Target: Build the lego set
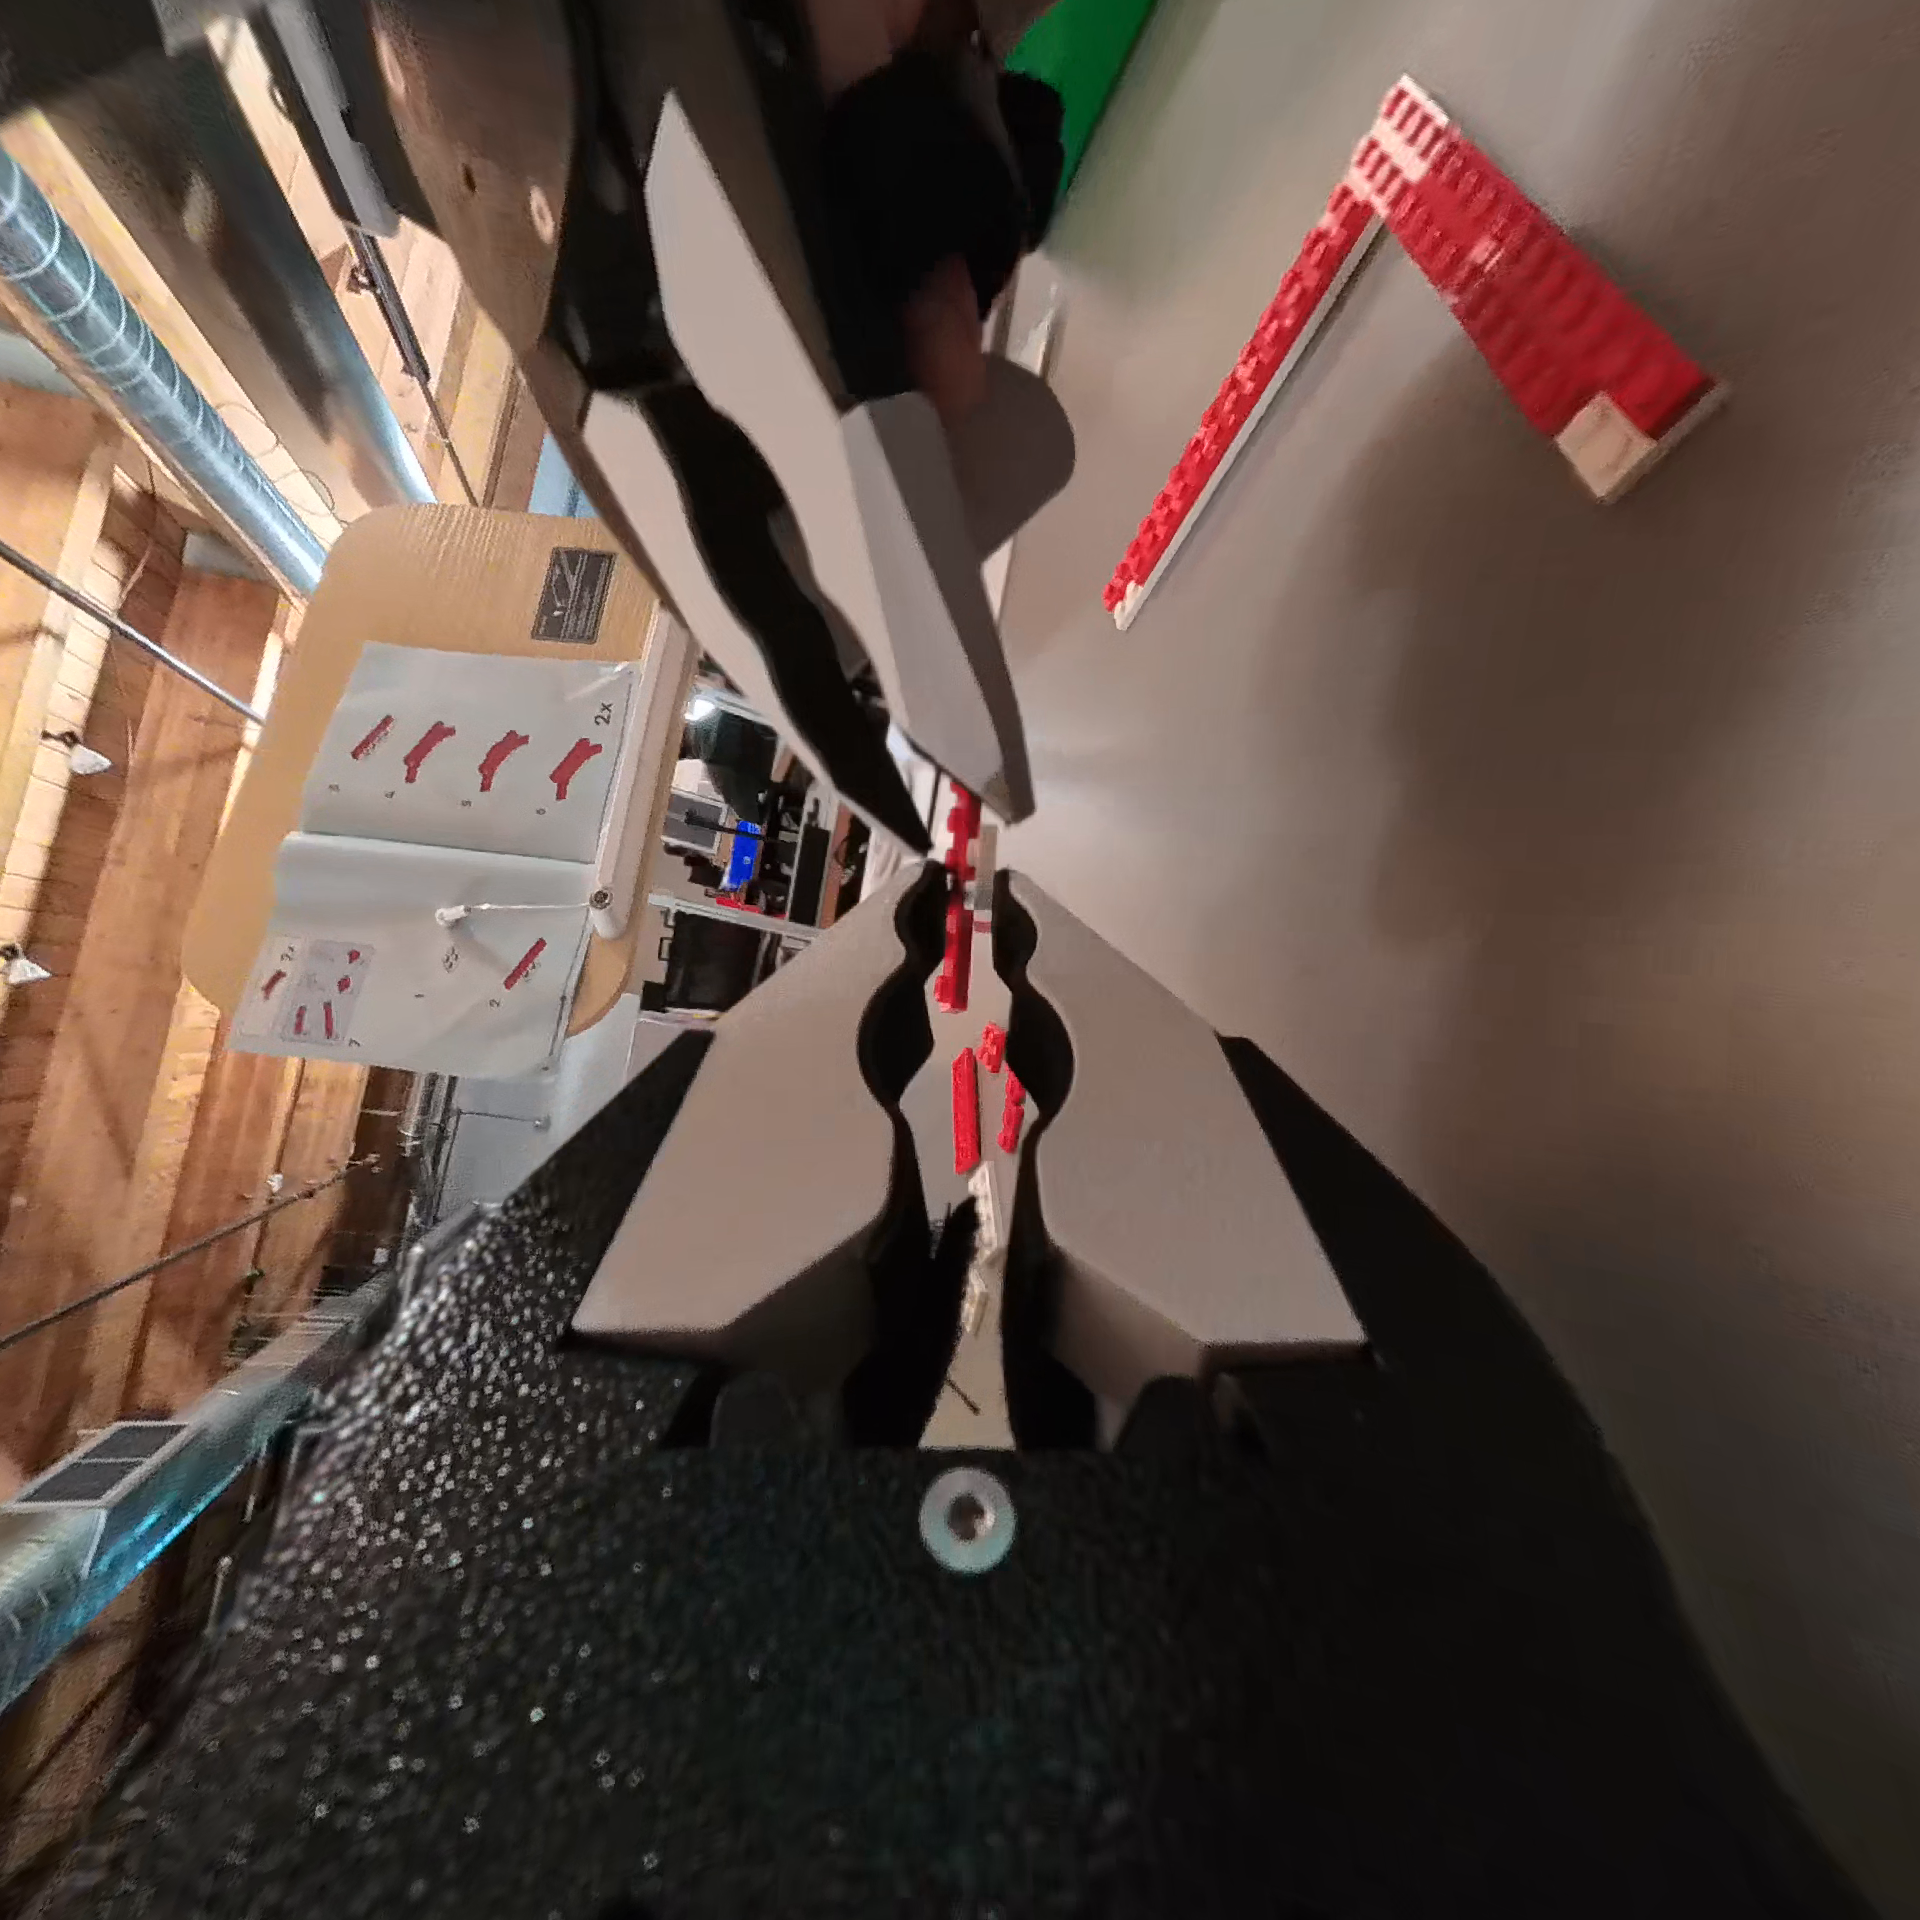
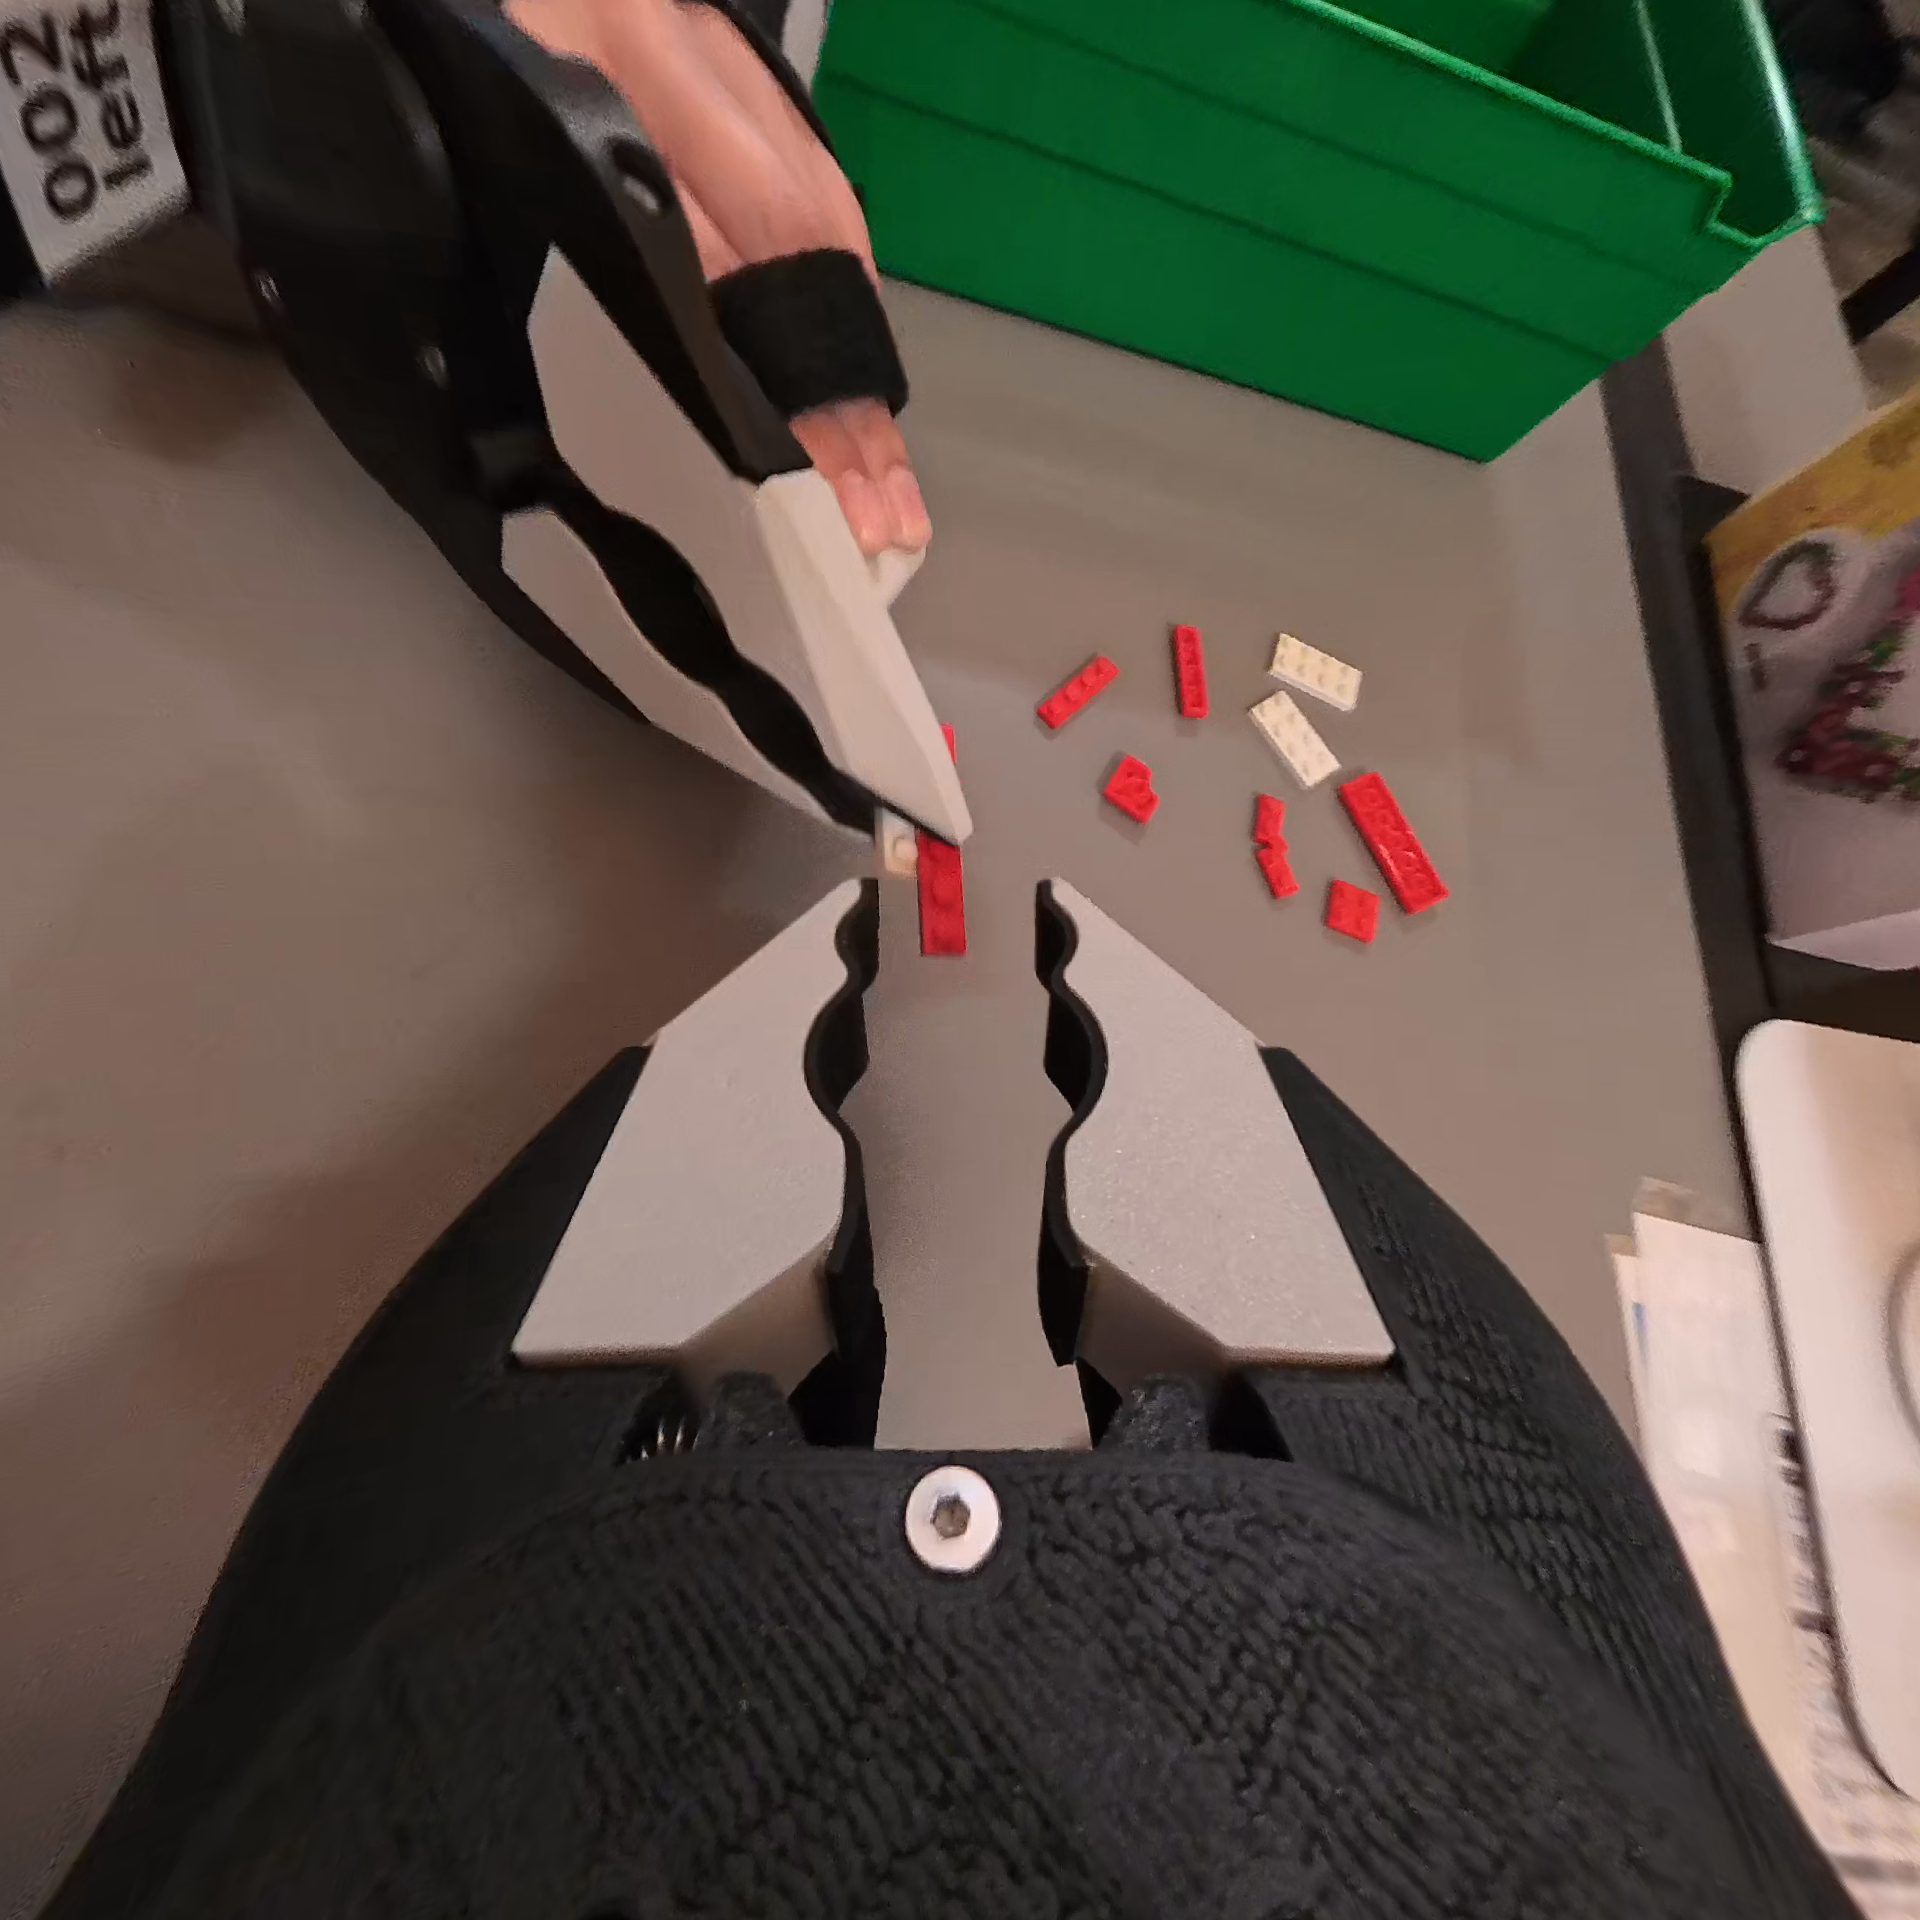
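Note:
My left gripper (image 1: 961, 878) is shut on a small white piece (image 2: 896, 850) with a red plate (image 2: 942, 904) joined to it, held above the grey table (image 2: 312, 831). In the right wrist view the left gripper (image 2: 914, 836) comes in from the upper left. My right gripper (image 2: 951, 894) is open, with its fingertips on either side of the hanging red plate and not touching it. In the left wrist view it (image 1: 971, 831) reaches in from the top. An L-shaped red and white build (image 1: 1455, 260) lies on the table, off to the right.
Several loose red plates (image 2: 1392, 842) and two white plates (image 2: 1294, 738) lie scattered on the table to the right. A green bin (image 2: 1299, 208) stands behind them. An open instruction booklet (image 1: 457, 852) leans on a wooden board. A box (image 2: 1818, 675) and papers (image 2: 1714, 1455) sit at the right edge.

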{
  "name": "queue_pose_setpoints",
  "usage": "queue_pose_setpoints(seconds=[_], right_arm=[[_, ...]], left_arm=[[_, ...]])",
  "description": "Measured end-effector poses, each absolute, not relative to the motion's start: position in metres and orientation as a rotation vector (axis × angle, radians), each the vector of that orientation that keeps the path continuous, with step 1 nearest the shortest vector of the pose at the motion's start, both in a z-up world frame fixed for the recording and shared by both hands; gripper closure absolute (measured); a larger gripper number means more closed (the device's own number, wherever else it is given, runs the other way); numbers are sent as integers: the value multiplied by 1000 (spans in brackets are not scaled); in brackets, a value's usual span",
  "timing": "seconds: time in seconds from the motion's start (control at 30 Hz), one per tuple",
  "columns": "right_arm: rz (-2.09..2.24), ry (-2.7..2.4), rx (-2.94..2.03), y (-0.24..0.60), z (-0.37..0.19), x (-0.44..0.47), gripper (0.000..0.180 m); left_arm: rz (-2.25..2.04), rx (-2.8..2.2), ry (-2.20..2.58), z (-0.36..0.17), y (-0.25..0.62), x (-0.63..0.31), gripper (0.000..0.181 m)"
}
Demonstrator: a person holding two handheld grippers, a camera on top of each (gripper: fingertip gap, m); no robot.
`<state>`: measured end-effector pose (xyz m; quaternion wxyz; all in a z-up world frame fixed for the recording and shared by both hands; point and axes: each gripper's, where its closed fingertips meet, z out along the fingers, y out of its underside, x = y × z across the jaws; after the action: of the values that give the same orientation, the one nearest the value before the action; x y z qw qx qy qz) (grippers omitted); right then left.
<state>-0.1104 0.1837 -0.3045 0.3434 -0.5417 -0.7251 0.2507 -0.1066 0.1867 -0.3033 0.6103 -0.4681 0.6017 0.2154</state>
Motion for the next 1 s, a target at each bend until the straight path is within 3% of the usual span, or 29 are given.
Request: queue_pose_setpoints(seconds=[0.57,0.63,0.67,0.83,1.0], right_arm=[[730,-1937,-1455,177,-318,-103,174],[705,-1923,-1482,184,-322,-101,174],[689,-1925,-1503,188,-326,-98,174],[636,-1932,-1604,203,-355,-91,174],[656,-1922,-1620,206,-361,-92,174]], left_arm=[[483,-972,1420,-312,182,-103,172],[329,-1164,1355,-319,189,-112,130],[240,-1220,1306,-317,191,-116,123],[-16,-1328,983,-283,201,-146,123],[-47,-1369,949,-284,205,-155,129]])
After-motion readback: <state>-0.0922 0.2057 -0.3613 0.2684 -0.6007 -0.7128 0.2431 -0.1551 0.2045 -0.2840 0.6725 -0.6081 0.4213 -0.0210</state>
